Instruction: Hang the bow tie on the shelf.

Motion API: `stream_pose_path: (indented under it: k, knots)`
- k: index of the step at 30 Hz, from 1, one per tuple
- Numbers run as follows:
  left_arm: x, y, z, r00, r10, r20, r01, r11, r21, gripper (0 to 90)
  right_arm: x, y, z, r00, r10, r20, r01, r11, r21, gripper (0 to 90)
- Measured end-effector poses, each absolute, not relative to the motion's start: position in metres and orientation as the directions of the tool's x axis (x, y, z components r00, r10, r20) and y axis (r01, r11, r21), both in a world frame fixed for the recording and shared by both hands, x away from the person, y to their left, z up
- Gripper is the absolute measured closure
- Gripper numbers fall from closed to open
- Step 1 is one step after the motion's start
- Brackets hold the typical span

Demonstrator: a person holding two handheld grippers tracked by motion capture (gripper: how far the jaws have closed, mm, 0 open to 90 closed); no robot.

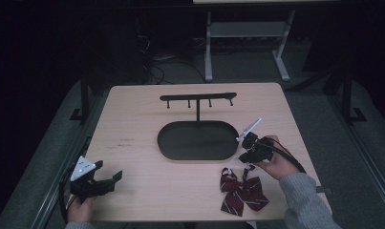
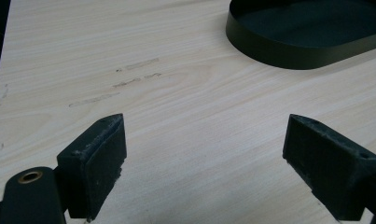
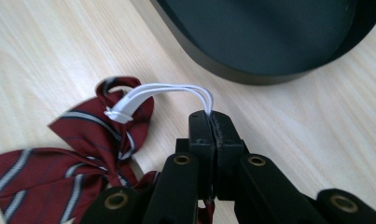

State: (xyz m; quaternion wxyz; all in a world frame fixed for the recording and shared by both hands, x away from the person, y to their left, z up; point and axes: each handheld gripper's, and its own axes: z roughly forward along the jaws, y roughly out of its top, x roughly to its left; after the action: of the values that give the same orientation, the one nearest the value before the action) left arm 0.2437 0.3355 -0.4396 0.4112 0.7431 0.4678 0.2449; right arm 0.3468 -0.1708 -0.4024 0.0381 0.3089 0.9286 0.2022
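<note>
A: The right tongs are seen pressed together at the lower centre of the right gripper view, and the white elastic loop of the striped bow tie is pinched between them.

B: And the bow tie itself is laid flat on the bench at the lower right of the high view, just below the black oval tray.

A: The left tongs are held spread wide over bare wood, nothing gripped.

B: Lower left corner, well apart from the bow.
</note>
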Motion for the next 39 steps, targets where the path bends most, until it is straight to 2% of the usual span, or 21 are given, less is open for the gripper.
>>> stream_pose_path:
  k: [39]
  knots:
    - [0.245, 0.333, -0.441, 0.436, 0.899, -0.028, 0.498, -0.215, 0.84, 13.0, 0.337, -0.158, -0.331, -0.866, 0.5, -0.008, 0.436, 0.764, 0.475, 88.0]
